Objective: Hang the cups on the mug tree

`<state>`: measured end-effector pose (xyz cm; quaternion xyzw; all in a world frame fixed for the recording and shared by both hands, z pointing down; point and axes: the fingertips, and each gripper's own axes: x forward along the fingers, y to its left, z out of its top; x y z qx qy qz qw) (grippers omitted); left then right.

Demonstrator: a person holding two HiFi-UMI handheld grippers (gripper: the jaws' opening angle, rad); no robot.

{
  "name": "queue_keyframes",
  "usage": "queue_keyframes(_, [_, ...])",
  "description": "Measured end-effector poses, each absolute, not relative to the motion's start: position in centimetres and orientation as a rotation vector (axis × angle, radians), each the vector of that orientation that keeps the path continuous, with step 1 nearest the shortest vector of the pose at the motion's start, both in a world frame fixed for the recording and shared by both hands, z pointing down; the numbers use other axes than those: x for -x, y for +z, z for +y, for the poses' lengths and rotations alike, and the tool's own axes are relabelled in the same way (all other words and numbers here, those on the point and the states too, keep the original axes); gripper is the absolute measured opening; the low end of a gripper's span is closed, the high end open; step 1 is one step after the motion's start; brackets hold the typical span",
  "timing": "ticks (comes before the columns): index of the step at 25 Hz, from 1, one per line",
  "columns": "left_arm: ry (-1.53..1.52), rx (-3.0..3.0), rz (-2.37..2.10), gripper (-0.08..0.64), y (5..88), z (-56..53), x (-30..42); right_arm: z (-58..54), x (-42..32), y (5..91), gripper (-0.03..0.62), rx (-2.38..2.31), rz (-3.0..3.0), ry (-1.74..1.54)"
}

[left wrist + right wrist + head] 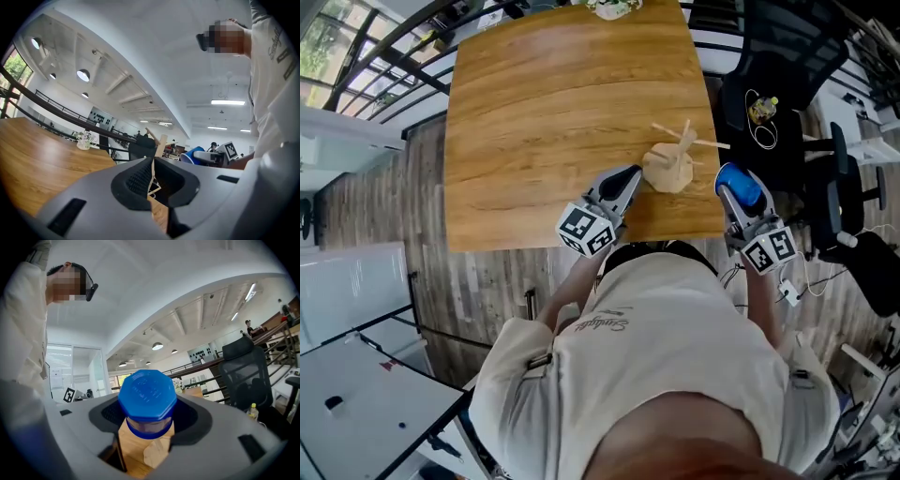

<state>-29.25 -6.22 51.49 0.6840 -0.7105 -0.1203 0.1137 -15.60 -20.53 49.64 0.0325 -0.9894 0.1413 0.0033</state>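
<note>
The cup (147,401) looks like blue moulded plastic with an eight-sided end. It is probably light, stiff and not fragile, but smooth enough to twist in a loose grip. No handle shows in any view, so a hold across the body is the likely choice, with the hanging part left clear for a peg.

That is the hold the right gripper (744,201) has. Its jaws stand wide and the pads press on the cup's two flanks, gripping it. The eight-sided end faces back toward the gripper's camera and the rest of the cup points out past the fingertips. Whether the far end is the mouth cannot be told.

In the head view the cup hangs in the air just off the table's (553,112) near right corner. It is beside the mug tree (673,161) but not touching it. The tree stands near that table edge, with thin wooden pegs (709,143) sticking out at angles, one of them toward the cup.

The left gripper (153,168) is on the tree's other side, close to its base — its jaws are closed together with nothing between them. It appears free to steady the tree, which looks light enough to tip when a peg is nudged.

No cup hangs on the tree yet.
</note>
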Motion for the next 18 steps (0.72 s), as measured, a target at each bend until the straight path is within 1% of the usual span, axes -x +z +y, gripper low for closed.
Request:
queue_keyframes(4, [-0.338, -1.962, -2.089, 0.028, 51.9, -7.3, 28.2, -22.1, 15.2, 50.1, 0.27, -0.063, -3.097, 0.469])
queue_keyframes(8, [-0.296, -1.927, -2.134, 0.028, 50.5, -7.6, 27.9, -23.1, 15.4, 50.9, 0.27, -0.004, -3.086, 0.52])
queue_keyframes(18, [-0.293, -1.849, -2.211, 0.028, 48.6, -6.0, 28.2, -23.7, 17.8, 50.4, 0.27, 0.148, -3.071, 0.475])
